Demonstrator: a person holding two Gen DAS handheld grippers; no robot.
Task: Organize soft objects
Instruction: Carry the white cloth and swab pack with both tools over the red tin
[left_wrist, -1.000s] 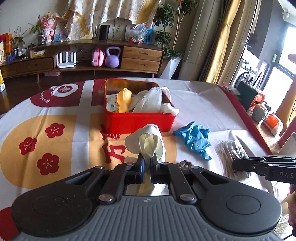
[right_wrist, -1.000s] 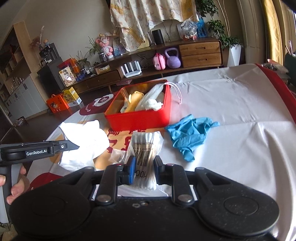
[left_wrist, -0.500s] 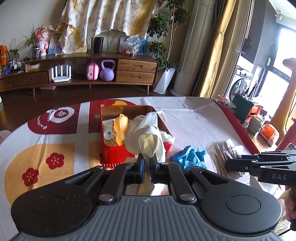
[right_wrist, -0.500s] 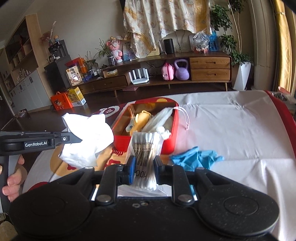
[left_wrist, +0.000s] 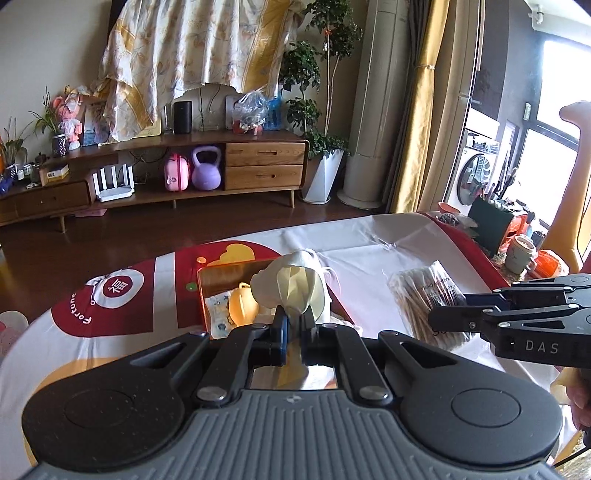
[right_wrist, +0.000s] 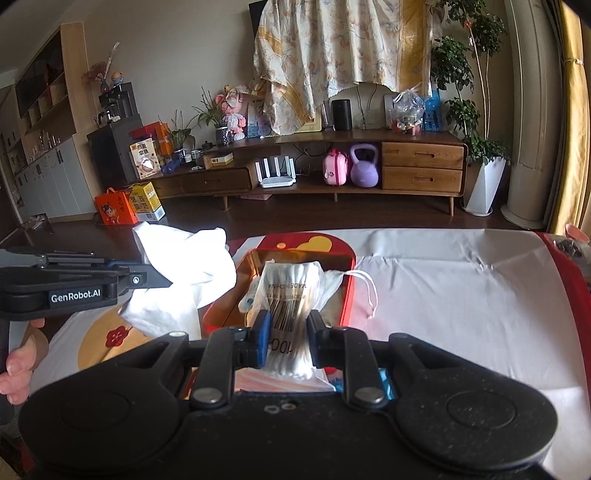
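Carrying two loads at once, I have both grippers raised over the red box (right_wrist: 349, 291), which sits on the table with a few soft items already inside. My left gripper (left_wrist: 293, 325) is clamped on a crumpled white glove (left_wrist: 291, 284), the bundle bulging up from between the pads. My right gripper (right_wrist: 288, 332) is closed around a bag of cotton swabs (right_wrist: 290, 291), pinched near its lower end with the barcode facing me.

I judge this to be the drop-off step: both items are off the table and close to the box, not yet in it. Next I would bring each one down over a free patch of the box and let go, one after the other so the two tools do not knock together. The glove is limp and may cling to the pads, so a slight shake could be needed. The swab bag is slippery plastic and long; it may tip over the rim if released off-centre.

A white cloth with red and yellow prints, one bearing a plum blossom (right_wrist: 114, 336), covers the table (right_wrist: 461, 295). Beyond it lies a dark wooden floor and a long low wooden cabinet (right_wrist: 421, 166) holding a purple kettlebell (right_wrist: 364, 170), a pink case and a white router, with a flowered cloth draped above and potted plants near the yellow curtain
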